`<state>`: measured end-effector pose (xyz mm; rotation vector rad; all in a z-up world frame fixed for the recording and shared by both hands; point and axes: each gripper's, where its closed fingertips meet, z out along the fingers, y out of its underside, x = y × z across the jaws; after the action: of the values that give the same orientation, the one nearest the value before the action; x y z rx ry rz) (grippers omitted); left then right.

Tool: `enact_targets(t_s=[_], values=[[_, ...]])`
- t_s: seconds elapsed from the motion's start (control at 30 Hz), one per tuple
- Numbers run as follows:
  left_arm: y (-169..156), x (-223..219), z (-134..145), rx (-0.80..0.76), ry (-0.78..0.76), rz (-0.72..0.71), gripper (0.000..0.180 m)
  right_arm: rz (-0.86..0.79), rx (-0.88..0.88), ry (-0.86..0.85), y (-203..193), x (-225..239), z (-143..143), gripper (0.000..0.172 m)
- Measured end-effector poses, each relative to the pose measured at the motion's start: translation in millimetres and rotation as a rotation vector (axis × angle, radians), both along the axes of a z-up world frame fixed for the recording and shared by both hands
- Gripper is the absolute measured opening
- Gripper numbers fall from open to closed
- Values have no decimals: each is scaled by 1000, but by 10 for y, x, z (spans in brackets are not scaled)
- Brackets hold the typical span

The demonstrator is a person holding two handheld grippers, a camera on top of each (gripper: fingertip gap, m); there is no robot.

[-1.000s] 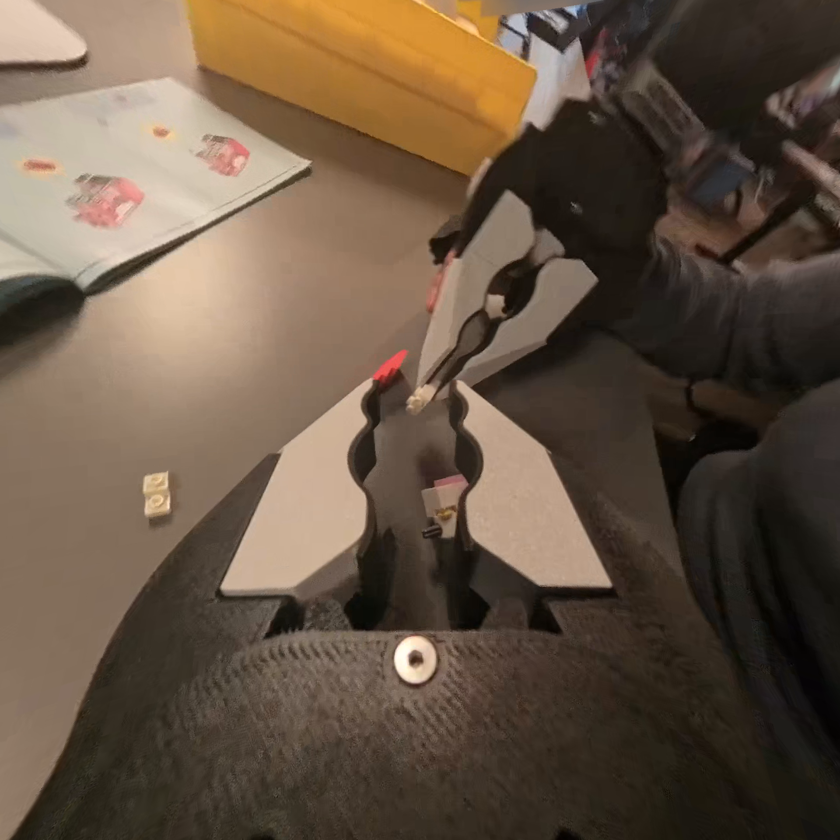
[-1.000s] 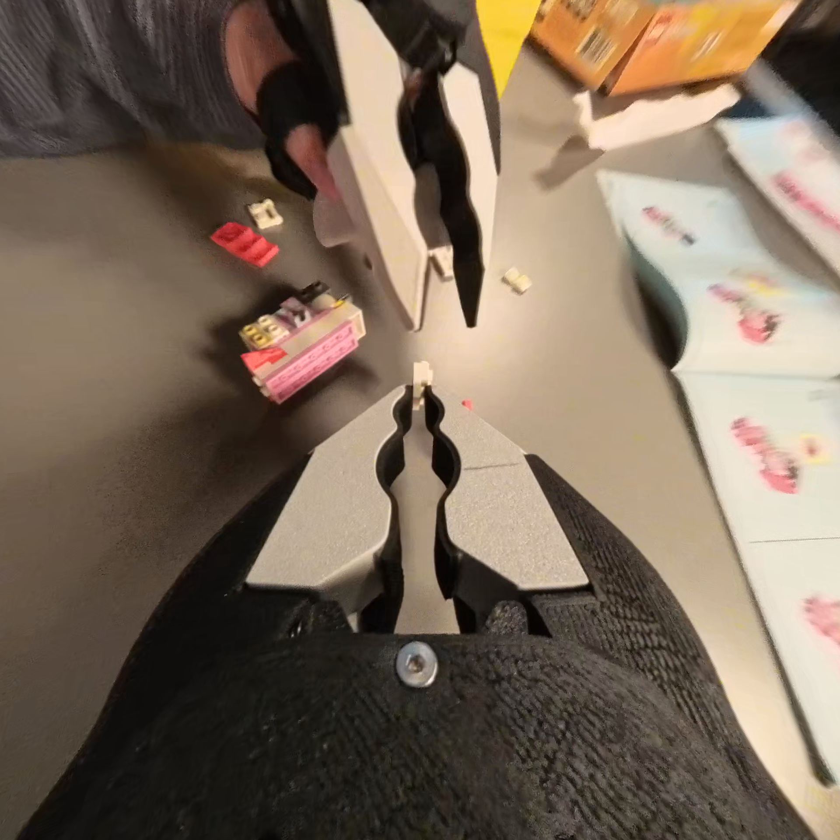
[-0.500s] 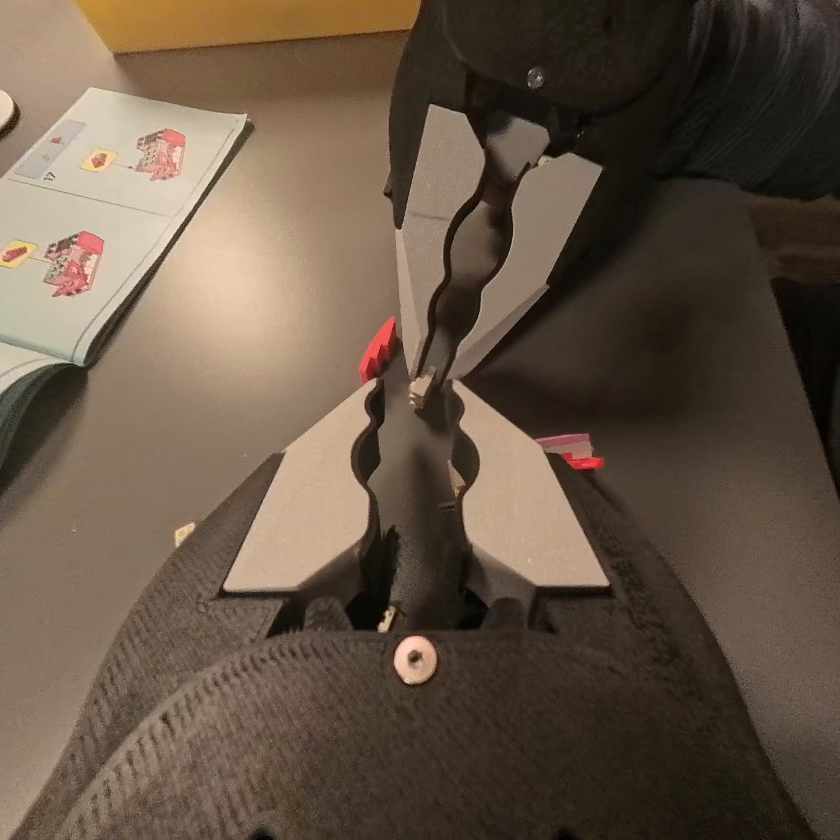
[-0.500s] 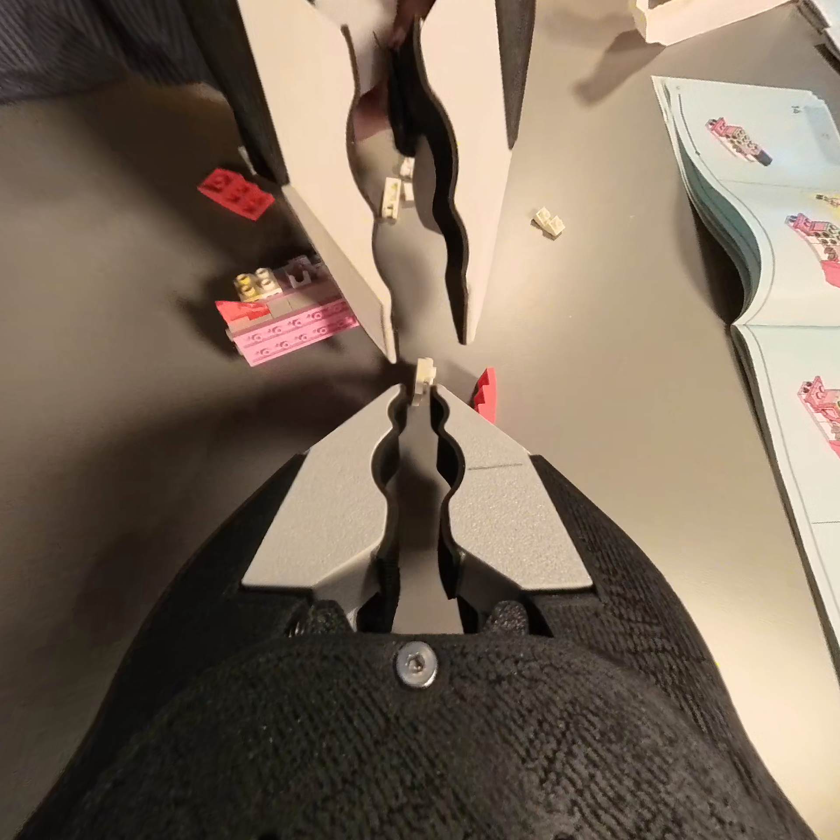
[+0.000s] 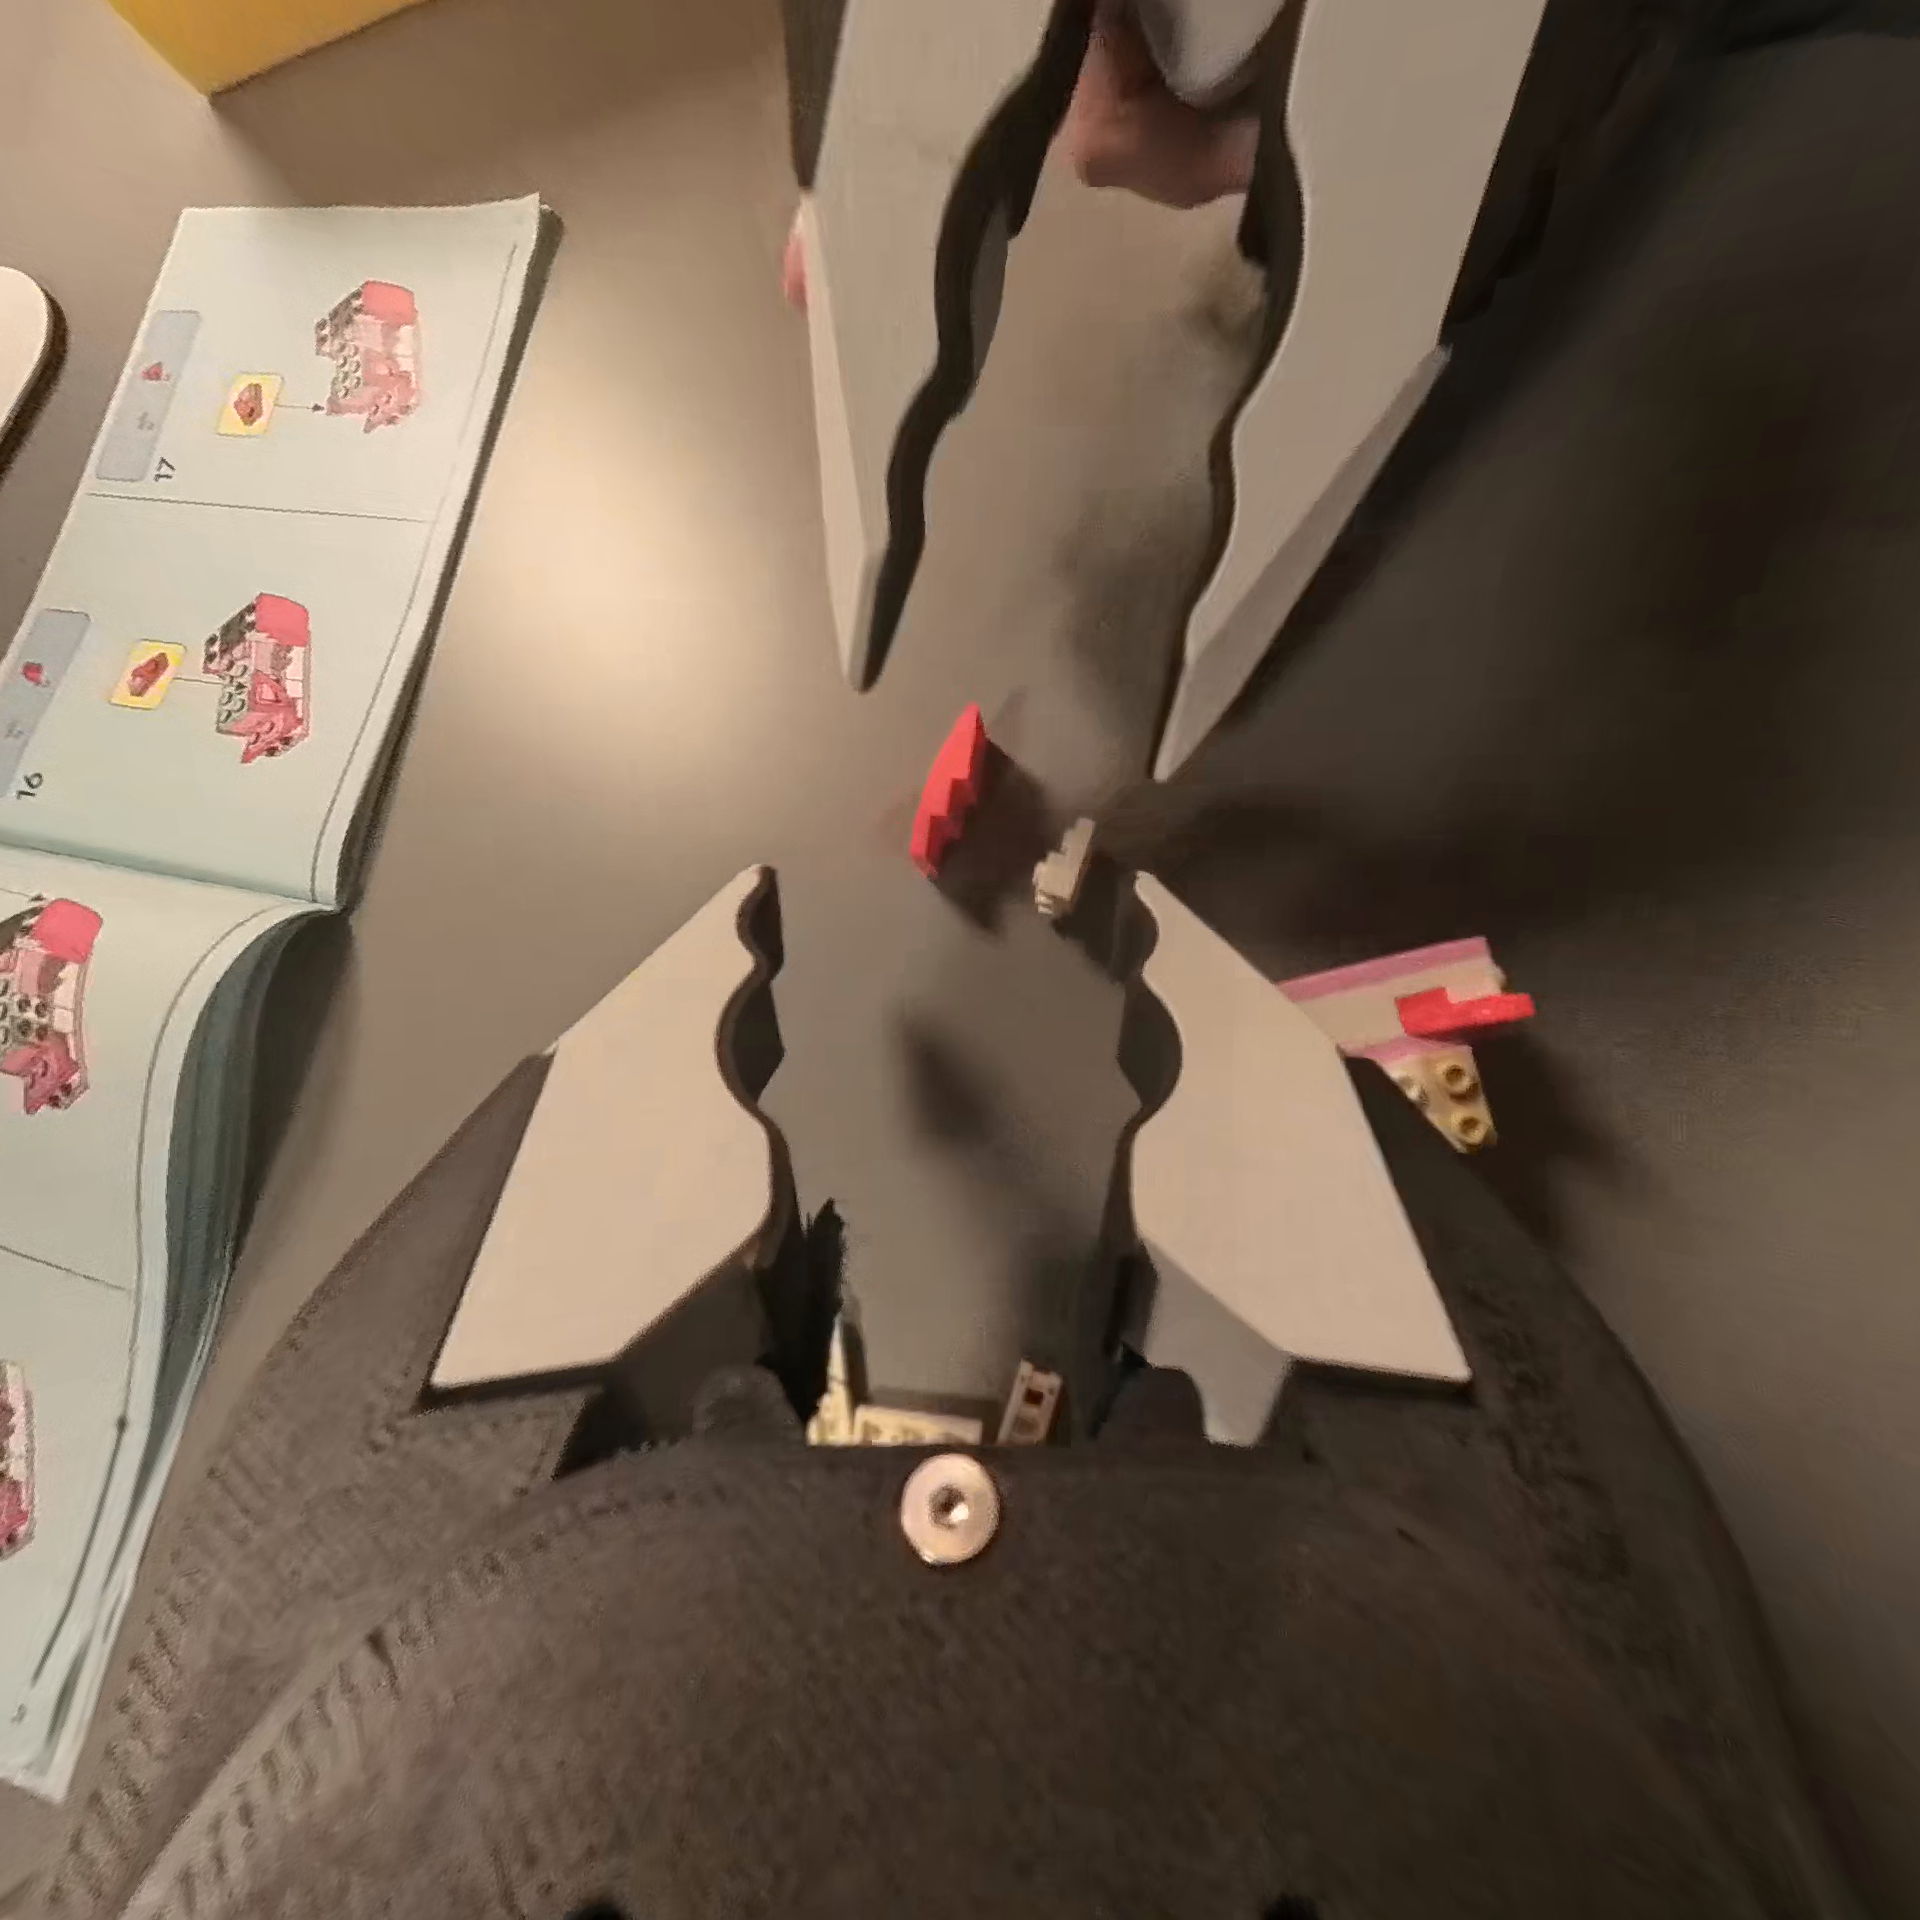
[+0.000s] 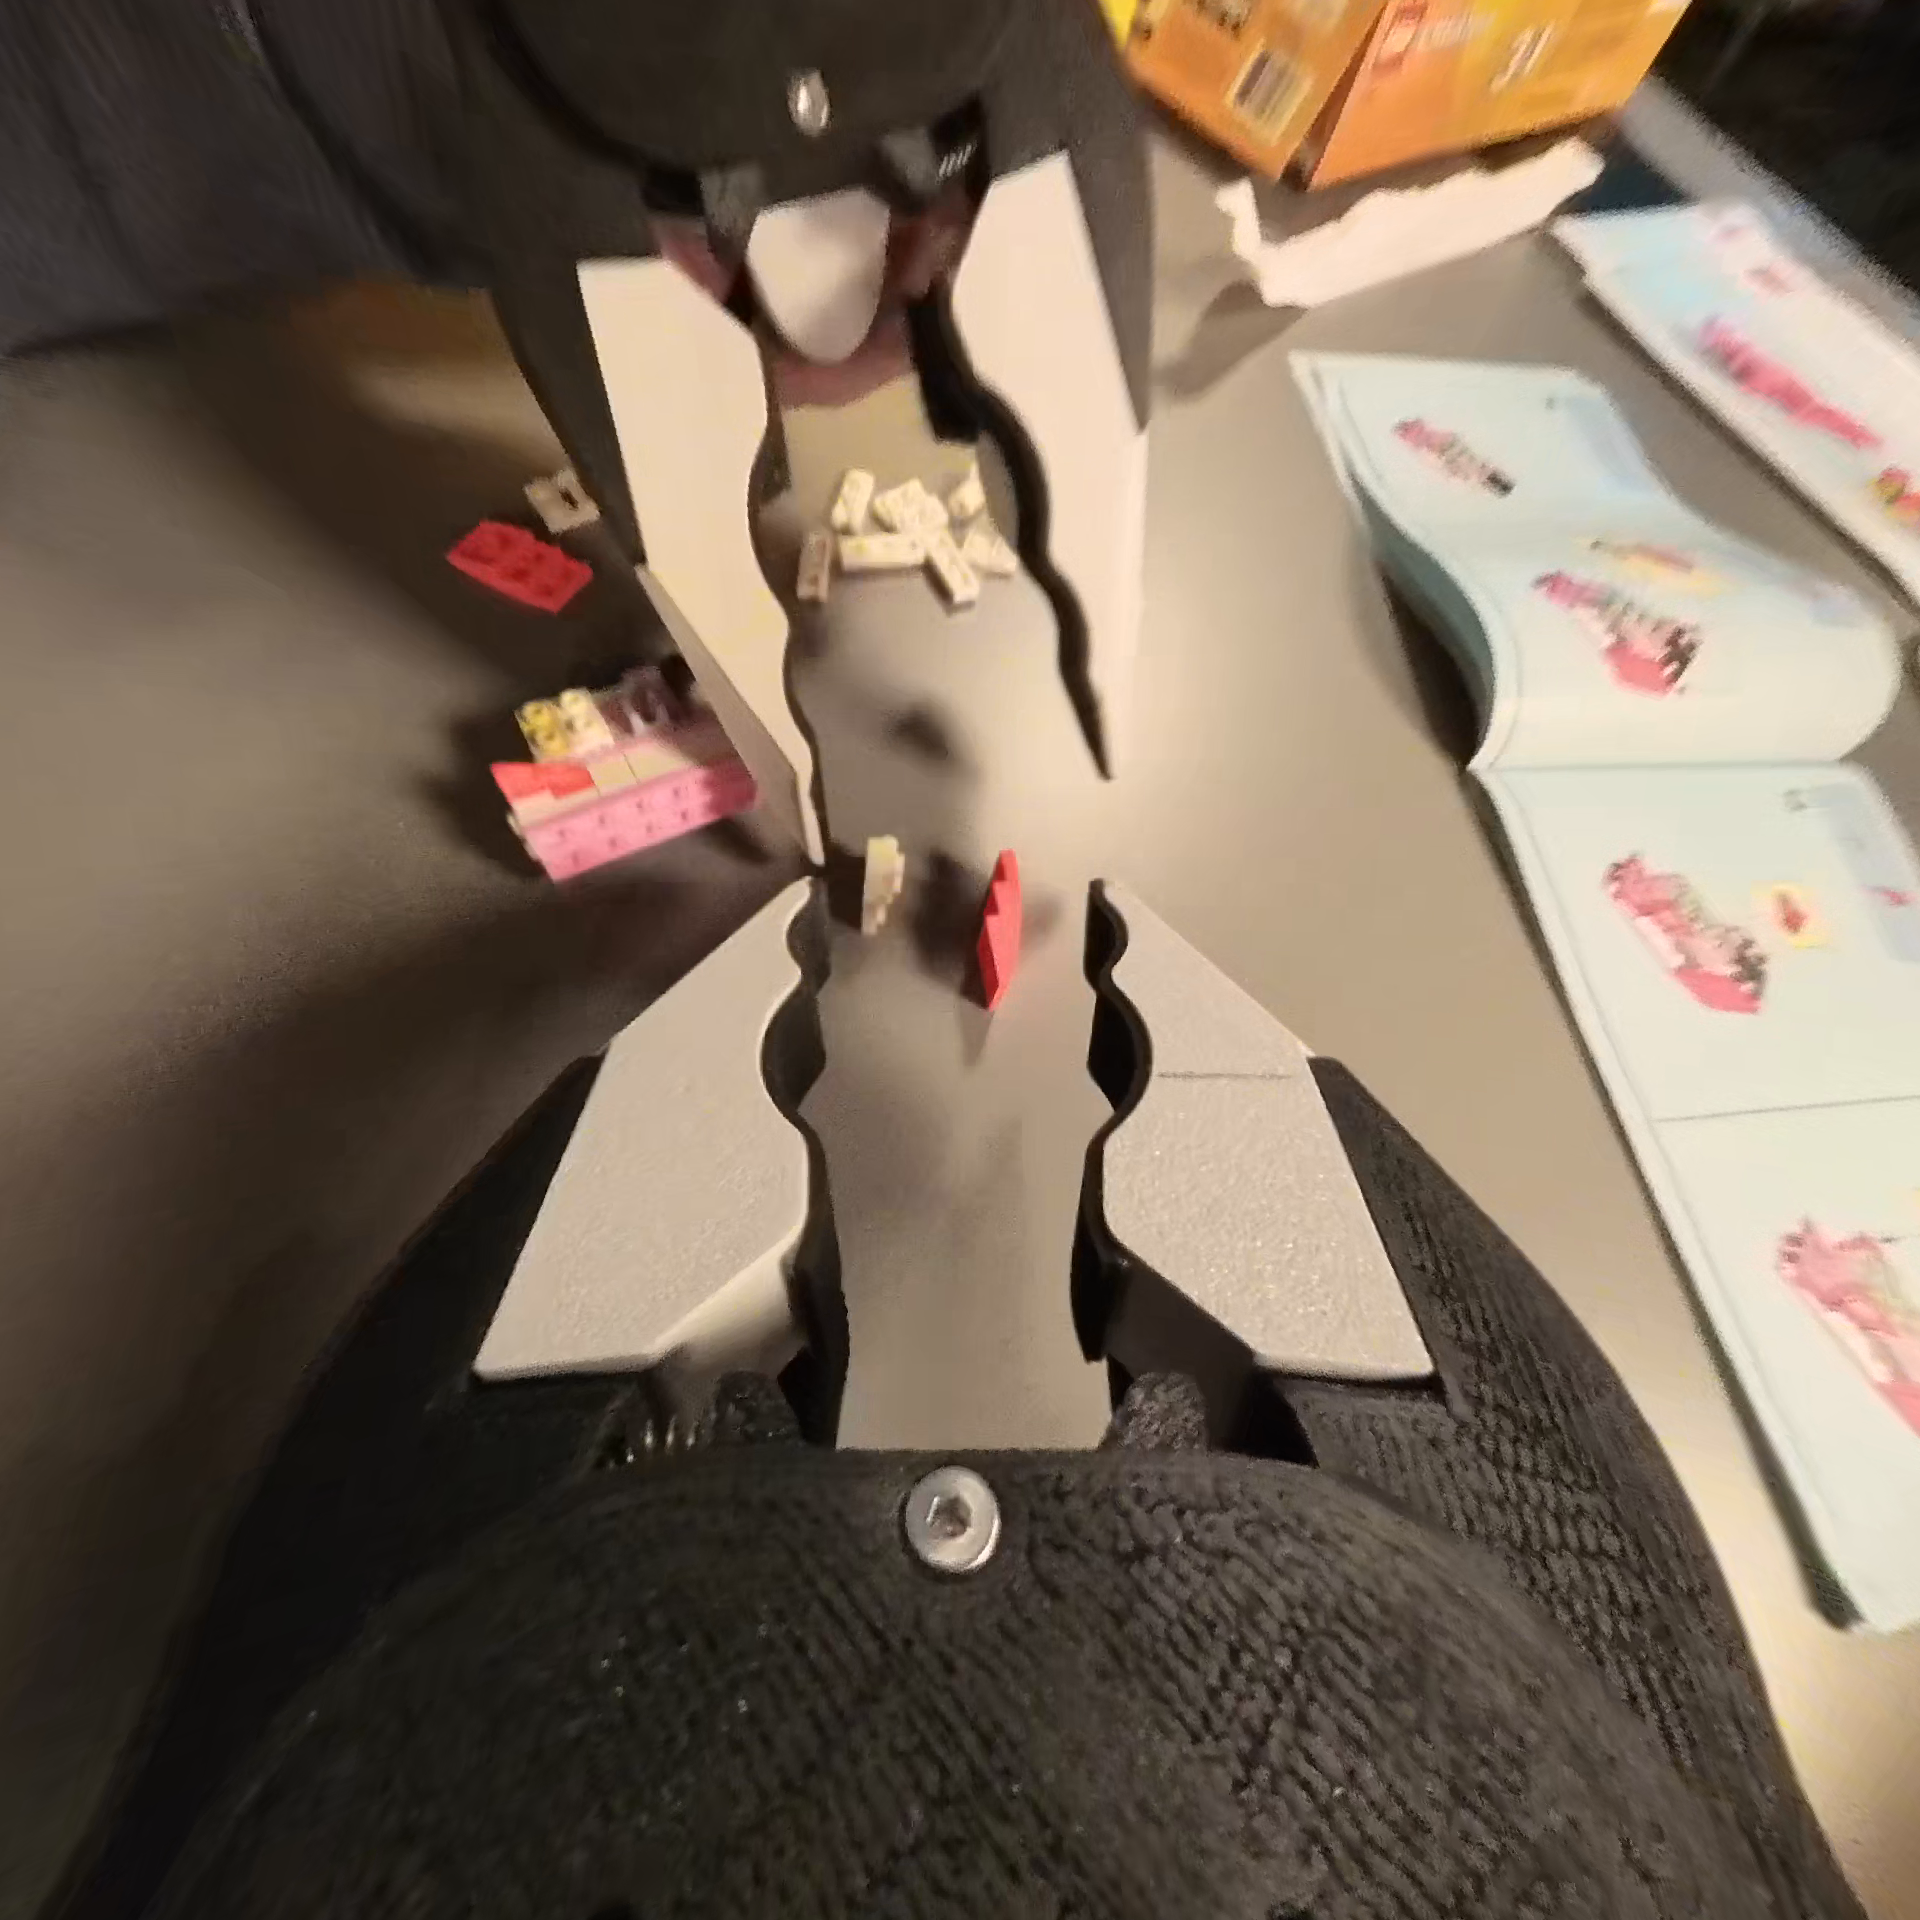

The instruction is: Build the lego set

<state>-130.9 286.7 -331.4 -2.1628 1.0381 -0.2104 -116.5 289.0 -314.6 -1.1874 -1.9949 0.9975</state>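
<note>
While both tongs [image 5: 951, 883] [image 6: 951, 883] gape empty, only the right view shows loose white bricks [image 6: 914, 530].

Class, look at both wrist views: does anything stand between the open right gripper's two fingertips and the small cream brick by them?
Nothing visible does. The cream brick sits just inside the right gripper, beside its left fingertip; the red piece lies alongside, not between.

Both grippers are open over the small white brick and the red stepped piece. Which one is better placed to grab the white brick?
Probably right: the small white brick sits just inside the right gripper's left fingertip, while it lies ahead of the left gripper's tips.
</note>
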Motion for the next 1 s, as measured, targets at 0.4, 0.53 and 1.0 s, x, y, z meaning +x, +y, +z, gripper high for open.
enact_targets(t_s=[0.4, 0.53, 1.0], values=[[103, 9, -94, 45, 17, -49, 68, 51, -36, -140, -109, -83, -307, 53], [125, -3, -92, 60, 27, -44, 66, 55, -55, -153, -116, -85, -313, 49], [157, -26, -97, 71, 20, -50, 61, 80, -60, -156, -145, -103, -308, 35]])
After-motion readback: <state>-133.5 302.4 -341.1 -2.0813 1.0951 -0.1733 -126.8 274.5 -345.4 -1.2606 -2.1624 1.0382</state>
